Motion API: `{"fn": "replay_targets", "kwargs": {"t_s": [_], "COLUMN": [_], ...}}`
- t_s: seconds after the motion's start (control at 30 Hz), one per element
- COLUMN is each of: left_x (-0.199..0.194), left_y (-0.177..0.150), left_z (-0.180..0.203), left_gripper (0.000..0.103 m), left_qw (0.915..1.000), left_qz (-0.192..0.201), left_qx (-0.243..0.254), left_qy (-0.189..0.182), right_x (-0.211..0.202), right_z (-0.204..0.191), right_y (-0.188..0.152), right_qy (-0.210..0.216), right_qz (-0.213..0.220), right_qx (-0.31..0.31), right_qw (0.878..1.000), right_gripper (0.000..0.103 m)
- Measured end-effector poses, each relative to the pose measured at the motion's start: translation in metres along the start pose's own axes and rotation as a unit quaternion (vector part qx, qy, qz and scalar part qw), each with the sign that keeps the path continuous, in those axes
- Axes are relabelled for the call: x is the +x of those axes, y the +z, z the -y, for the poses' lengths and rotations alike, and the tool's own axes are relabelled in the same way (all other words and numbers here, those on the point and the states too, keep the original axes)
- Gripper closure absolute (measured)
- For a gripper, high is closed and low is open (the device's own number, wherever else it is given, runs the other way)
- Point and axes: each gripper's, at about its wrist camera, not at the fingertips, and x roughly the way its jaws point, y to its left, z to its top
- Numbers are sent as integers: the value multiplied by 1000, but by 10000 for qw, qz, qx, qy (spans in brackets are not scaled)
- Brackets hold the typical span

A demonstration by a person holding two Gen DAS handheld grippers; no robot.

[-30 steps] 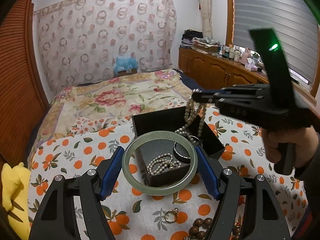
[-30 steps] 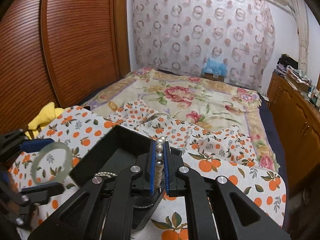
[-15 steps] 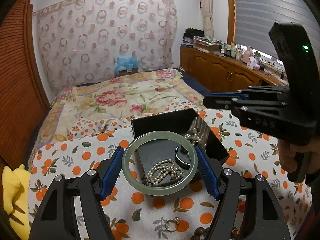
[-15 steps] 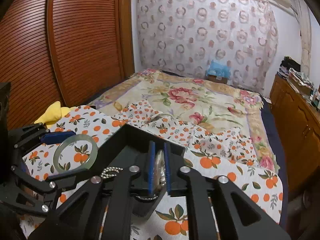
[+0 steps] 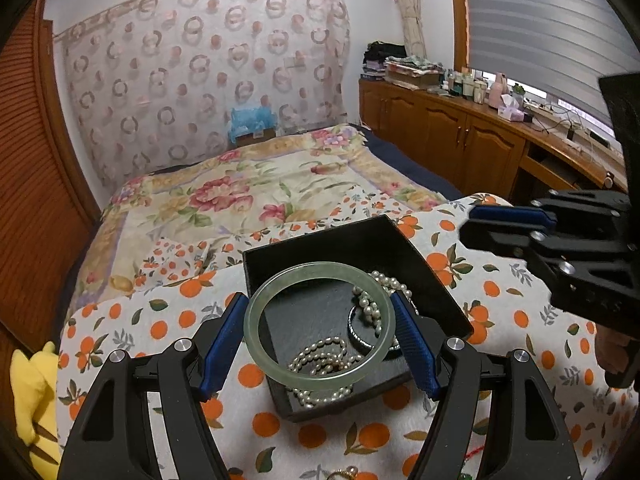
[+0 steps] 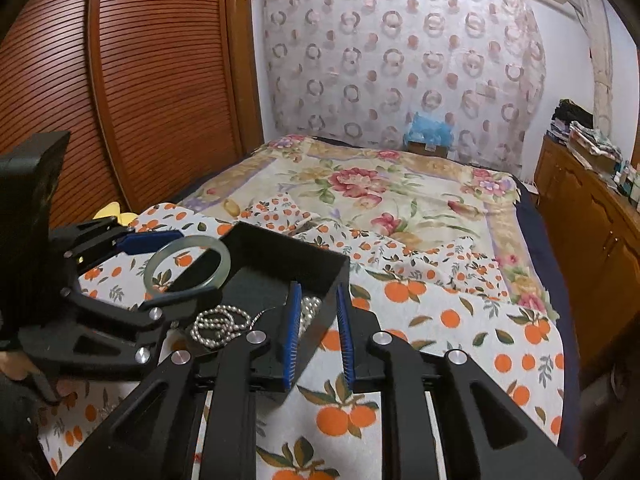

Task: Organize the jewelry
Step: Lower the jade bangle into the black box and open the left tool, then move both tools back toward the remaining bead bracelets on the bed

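My left gripper [image 5: 319,340] is shut on a pale green jade bangle [image 5: 256,308] and holds it flat above the black jewelry box [image 5: 320,240]. The box holds pearl strands [image 5: 320,358] and a dark bangle [image 5: 360,338]. The bangle [image 6: 224,254] and the box [image 6: 288,256] also show in the right wrist view, with pearls [image 6: 218,326] inside. My right gripper [image 6: 318,338] is open and empty, just off the box's right corner. It appears at the right of the left wrist view [image 5: 508,220].
The box sits on an orange-print cloth [image 5: 500,280] over a bed with a floral quilt [image 5: 240,192]. A gold ring [image 5: 344,473] lies at the near edge. A yellow plush [image 5: 28,392] is at the left. Wooden cabinets [image 5: 460,140] line the right wall.
My right gripper let the pearl strand fall into the box, opened and drew back to the right. My left gripper kept the bangle and moved closer over the box.
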Motion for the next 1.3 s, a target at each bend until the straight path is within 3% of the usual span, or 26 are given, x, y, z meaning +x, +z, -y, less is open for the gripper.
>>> {"fn": "replay_targets", "kwargs": {"t_s": [0.27,0.37,0.6,1.0,1.3], "left_x": [12,7,-18,-73,-89], "left_y": [-1,-2,-11,-66,-101], "left_z": [2,3,5,-7,-20], "left_gripper": [34,27,26,26,26], "left_qw": [9999,10000,9999,9993,9988], "left_qz": [-133,-67,91,179,11], "left_qx": [2,10,7,-208,-443], "left_qy": [27,19,-83,-252,-217], "right_x": [-9,-11,-28,-37,-35], "right_z": [5,4,-1,-43,-51], "right_y": [-21,-23,-45,-92,-110], "right_qy": [-14,-18,34,352,433], "right_qz": [-44,-40,-13,-341,-644], "right_qx": [89,86,99,-142,-125], "right_qw": [9999,10000,9999,9987,9969], "right_gripper": [83,83,83,83,83]}}
